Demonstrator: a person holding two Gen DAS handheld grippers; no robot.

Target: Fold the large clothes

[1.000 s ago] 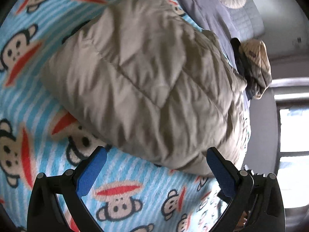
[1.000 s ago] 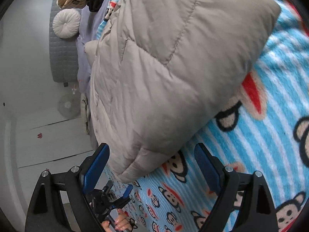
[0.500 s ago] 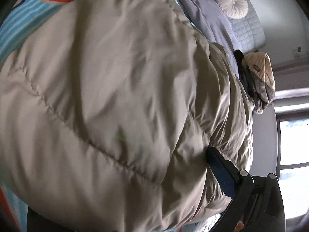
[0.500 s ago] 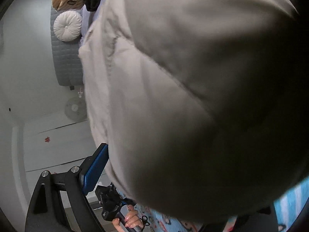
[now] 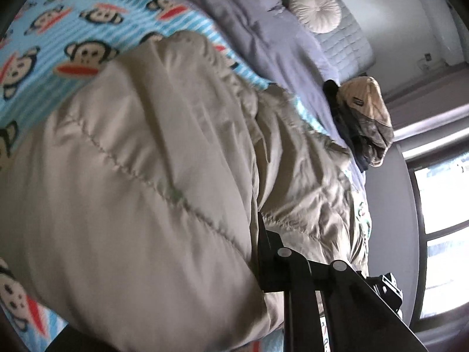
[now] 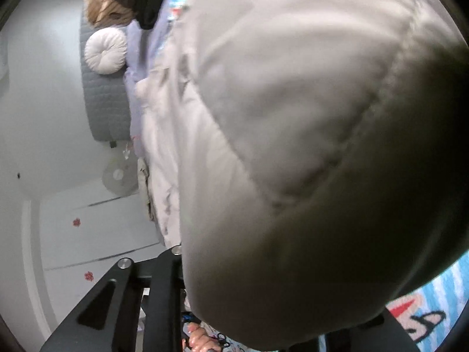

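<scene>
- Puffy beige jacket (image 5: 132, 190) lies on the monkey blanket (image 5: 58, 29), swallowing both views.
- Left gripper (image 5: 258, 234) and right gripper (image 6: 187, 264) look pinched onto its hem, probably to lift for folding; the padding hides the jaws themselves.
- Round cushion (image 5: 318, 8) sits at 1 o'clock.

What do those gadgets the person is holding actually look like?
Each is built of matte black angular struts joined by round silver pivot pins. The left gripper and the right gripper show only these black links now; the beige puffer jacket hides the rest. No cables or sleeves are visible.
</scene>
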